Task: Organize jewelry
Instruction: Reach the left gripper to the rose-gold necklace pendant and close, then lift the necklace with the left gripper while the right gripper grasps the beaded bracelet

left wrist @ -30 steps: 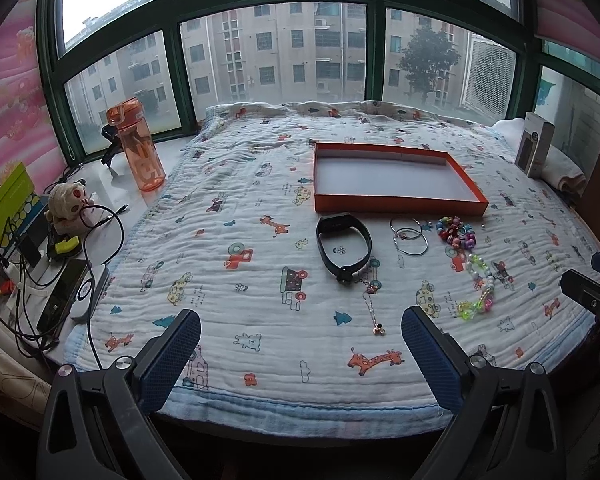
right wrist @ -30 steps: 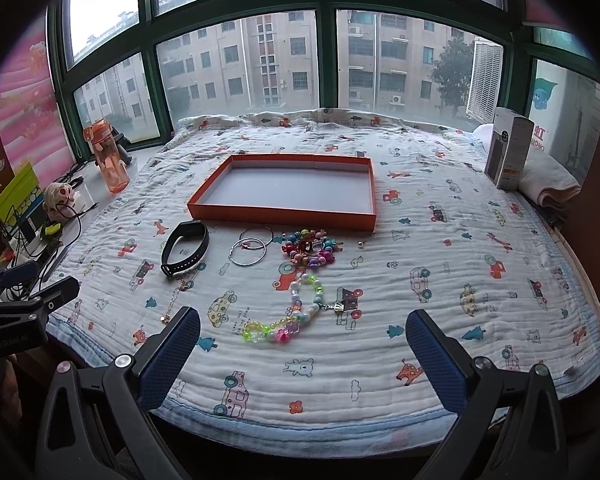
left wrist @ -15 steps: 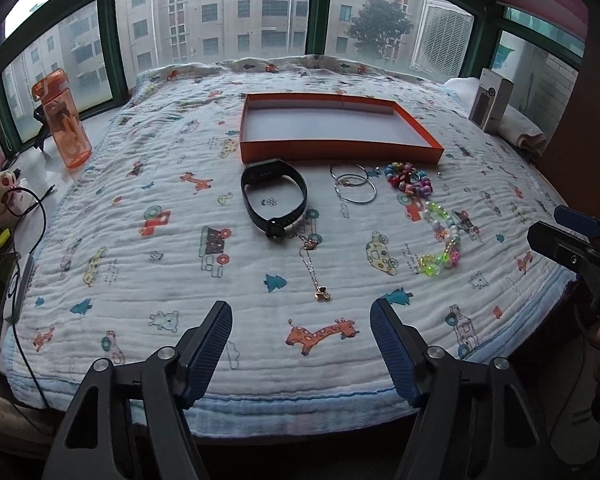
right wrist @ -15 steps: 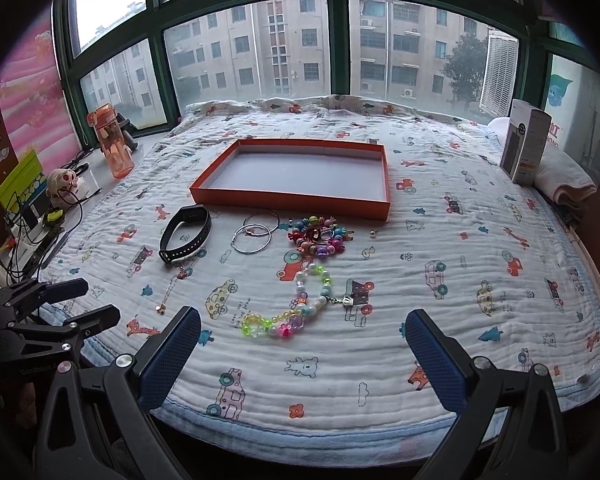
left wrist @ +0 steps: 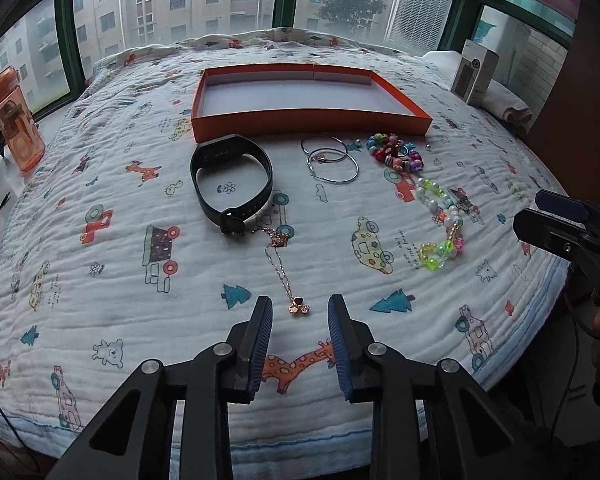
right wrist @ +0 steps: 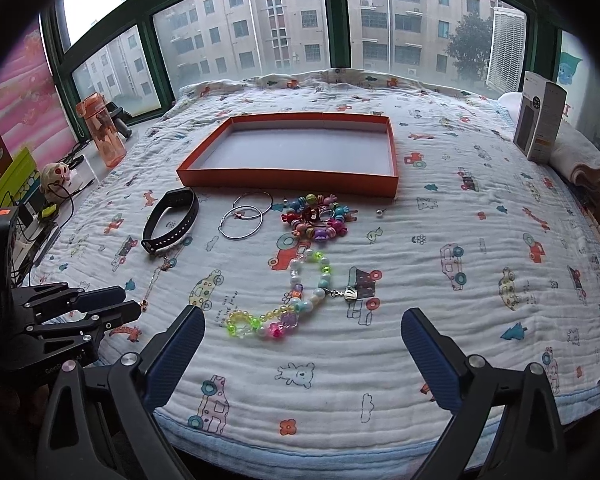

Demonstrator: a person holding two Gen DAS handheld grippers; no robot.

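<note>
Left gripper [left wrist: 299, 312] is low over the near edge of the bed [left wrist: 100, 320]; its fingers [left wrist: 260, 332] are closing, gap narrow, with the rose-gold clover pendant [left wrist: 298, 306] lying between the tips. The pads are not yet pressing on it. The pendant's thin chain [left wrist: 278, 264] runs away across the quilt to the clasp of the black wristband [left wrist: 232, 184].

Right gripper [right wrist: 302, 340] hovers over the bed with its fingers [right wrist: 428, 356] spread wide, holding nothing. Just ahead of it lies the pastel bead bracelet [right wrist: 296, 296] with a small crown charm.

Further back lie two silver hoops [right wrist: 246, 216], overlapping, and beside them a multicoloured bead cluster [right wrist: 320, 218]. Behind these the orange tray [right wrist: 288, 176] sits on the quilt, nothing in it. An orange water bottle [right wrist: 102, 128] stands on the ledge by the window.
</note>
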